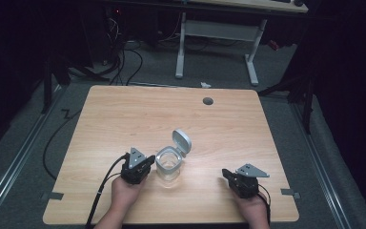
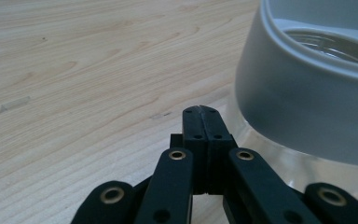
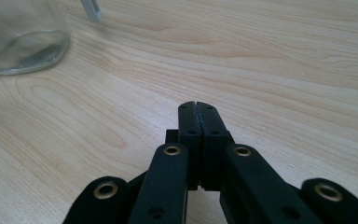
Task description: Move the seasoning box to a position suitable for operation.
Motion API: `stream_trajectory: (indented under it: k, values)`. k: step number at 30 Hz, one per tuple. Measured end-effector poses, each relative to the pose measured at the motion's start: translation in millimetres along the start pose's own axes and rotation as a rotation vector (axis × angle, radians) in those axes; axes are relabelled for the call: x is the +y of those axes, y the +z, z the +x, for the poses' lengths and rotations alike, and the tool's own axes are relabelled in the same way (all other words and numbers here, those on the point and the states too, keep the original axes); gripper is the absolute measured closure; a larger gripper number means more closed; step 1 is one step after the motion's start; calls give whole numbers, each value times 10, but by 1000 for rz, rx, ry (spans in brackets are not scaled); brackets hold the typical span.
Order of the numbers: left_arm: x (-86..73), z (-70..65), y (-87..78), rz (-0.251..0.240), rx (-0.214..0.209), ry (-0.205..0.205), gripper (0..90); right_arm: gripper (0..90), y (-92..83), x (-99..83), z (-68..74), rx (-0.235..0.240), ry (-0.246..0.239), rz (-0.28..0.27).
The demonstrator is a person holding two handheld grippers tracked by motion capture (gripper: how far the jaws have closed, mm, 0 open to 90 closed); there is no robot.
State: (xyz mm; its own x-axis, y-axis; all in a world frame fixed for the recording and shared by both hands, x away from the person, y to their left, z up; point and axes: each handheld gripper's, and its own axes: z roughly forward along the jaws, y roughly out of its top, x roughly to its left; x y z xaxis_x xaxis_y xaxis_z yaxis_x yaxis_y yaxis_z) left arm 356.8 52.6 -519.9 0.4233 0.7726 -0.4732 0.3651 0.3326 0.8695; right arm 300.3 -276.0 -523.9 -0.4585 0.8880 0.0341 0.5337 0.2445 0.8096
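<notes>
Here we are above a pale wooden table [image 1: 124, 114], and sitting near its front edge, a little left of centre, is a clear jar [image 1: 168, 167] with a grey collar round its mouth and a grey flip lid [image 1: 182, 141] hinged wide open, tipped up and back on the far side. The left gripper [image 1: 145, 161] sits just beside the jar on its left, held in the person's left hand [image 1: 126, 191], a black cable [image 1: 102, 188] trailing off toward the table's near edge. In the left gripper view the two black jaws are pressed flat together with nothing between them, tips hovering low over the wood, and the jar's grey collar [image 2: 303, 107] looms right alongside (whether the jaws actually touch the glass base is hard to say from here). Over on the other side, the right gripper [image 1: 226, 173] rests well apart from the jar, held in the right hand [image 1: 252, 207], its grey three-cornered plate [image 1: 251, 170] on top. The right gripper view tells the same story: jaws closed tight on each other, empty, pointing across bare wood grain, with the jar's glass base [image 3: 28, 51] off in the upper left corner. A small grey round grommet [image 1: 208, 101] sits near the table's far edge.
</notes>
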Motion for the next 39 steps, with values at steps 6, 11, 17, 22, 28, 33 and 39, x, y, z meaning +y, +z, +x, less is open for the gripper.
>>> stream_trajectory:
  k: [6, 11, 17, 22, 28, 33, 39]
  values:
    - [-18, -37, -32, 2, -11, -6, 900, 868, -4, -16, -4, 10, 2, -2]
    - [-35, -51, -62, 2, -20, -21, 900, 874, -9, -19, 1, 20, -6, 4]
    - [-63, -130, -130, -4, -37, -18, 900, 873, -5, -23, 11, 17, -9, 5]
    - [-103, -206, -212, -1, -55, -13, 900, 873, 0, -21, 18, 15, -9, 8]
    - [-169, -289, -291, 6, -79, 1, 900, 873, 9, -24, 26, 17, -10, 8]
    - [-198, -345, -323, 8, -96, 2, 900, 873, 3, -21, 23, 15, -7, 8]
    - [-215, -352, -371, 8, -104, 1, 900, 872, 9, -20, 30, 19, -4, 8]
